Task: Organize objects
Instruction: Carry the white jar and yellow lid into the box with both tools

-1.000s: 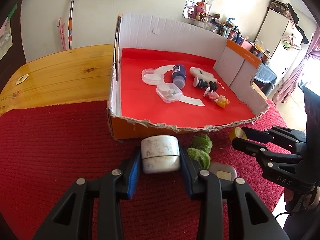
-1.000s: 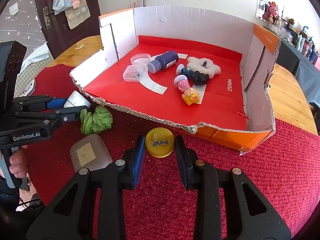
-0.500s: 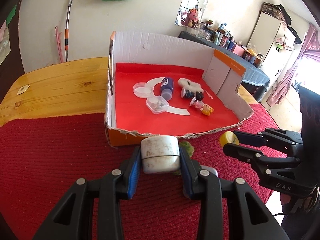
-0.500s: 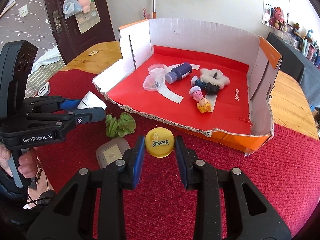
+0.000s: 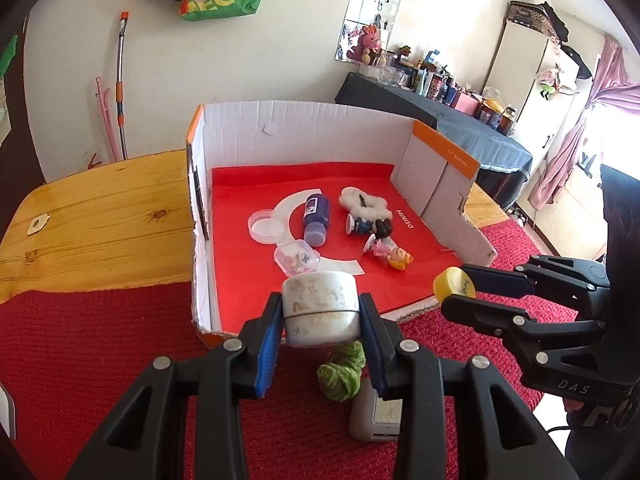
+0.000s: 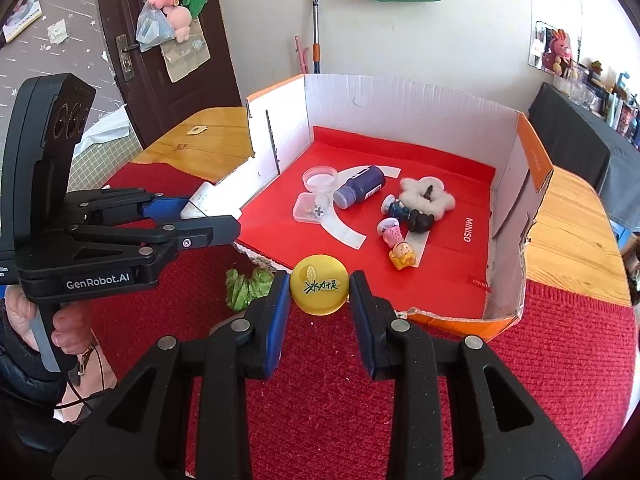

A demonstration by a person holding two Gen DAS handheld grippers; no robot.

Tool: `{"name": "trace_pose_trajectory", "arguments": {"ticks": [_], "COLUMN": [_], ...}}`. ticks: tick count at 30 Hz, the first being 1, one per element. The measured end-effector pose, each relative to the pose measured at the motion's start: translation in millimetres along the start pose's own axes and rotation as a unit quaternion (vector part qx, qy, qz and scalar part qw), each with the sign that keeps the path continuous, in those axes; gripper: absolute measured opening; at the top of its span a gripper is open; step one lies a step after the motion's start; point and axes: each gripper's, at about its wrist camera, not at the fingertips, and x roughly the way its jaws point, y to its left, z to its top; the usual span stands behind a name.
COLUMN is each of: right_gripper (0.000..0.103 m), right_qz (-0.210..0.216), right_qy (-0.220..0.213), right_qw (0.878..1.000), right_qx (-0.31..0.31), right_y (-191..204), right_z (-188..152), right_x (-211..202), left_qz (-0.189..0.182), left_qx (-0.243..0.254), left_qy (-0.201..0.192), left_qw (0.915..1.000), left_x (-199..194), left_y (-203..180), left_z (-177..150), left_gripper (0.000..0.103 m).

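Note:
My left gripper [image 5: 320,312] is shut on a white round jar [image 5: 319,307] and holds it in the air over the front edge of the cardboard box [image 5: 296,128]. My right gripper [image 6: 319,292] is shut on a yellow cap [image 6: 319,289] and holds it above the box's torn front edge [image 6: 448,318]. The right gripper also shows in the left wrist view [image 5: 456,286], and the left gripper in the right wrist view [image 6: 208,216]. On the box's red floor lie a blue bottle [image 5: 317,219], a clear round lid [image 5: 266,226], a small clear case [image 5: 297,258], a white fluffy toy [image 5: 366,204] and small figurines [image 5: 384,246].
A green crinkled object [image 5: 342,372] and a grey flat device [image 5: 378,416] lie on the red mat [image 5: 100,344] under the grippers. The mat covers a wooden table [image 5: 96,216]. A dark-clothed side table with bottles [image 5: 448,120] stands behind the box.
Both grippers have risen with their objects and moved forward to the box's front edge. The green object and grey device stayed on the mat.

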Motion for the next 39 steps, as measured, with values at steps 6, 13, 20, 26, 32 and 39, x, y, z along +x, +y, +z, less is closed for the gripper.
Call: {"name": "trace_pose_trajectory", "arguments": {"ticks": [6, 13, 20, 26, 32, 39], "right_gripper": [0.029, 0.029, 0.029, 0.029, 0.029, 0.029], "right_qz": [-0.006, -0.006, -0.004, 0.001, 0.006, 0.008], "right_qy": [0.004, 0.026, 0.05, 0.068, 0.078, 0.092], "right_qw": [1.0, 1.0, 0.999, 0.998, 0.997, 0.996], "right_qx": [-0.003, 0.0, 0.003, 0.008, 0.009, 0.009], "right_y": [-8, -19, -26, -32, -33, -34], "right_z": [10, 17, 18, 16, 18, 19], "right_x": [4, 19, 36, 50, 57, 66], "left_qz": [-0.001, -0.007, -0.015, -0.022, -0.022, -0.022], "left_qx": [0.013, 0.022, 0.027, 0.033, 0.028, 0.027], "left_qy": [0.01, 0.041, 0.089, 0.113, 0.119, 0.12], "left_qw": [0.9999, 0.9989, 0.9955, 0.9928, 0.9923, 0.9922], "left_x": [13, 32, 56, 69, 77, 81], "left_y": [-5, -2, 4, 6, 11, 12], "left_z": [14, 24, 20, 16, 17, 20], "left_gripper": [0.039, 0.039, 0.039, 0.039, 0.039, 0.039]}}
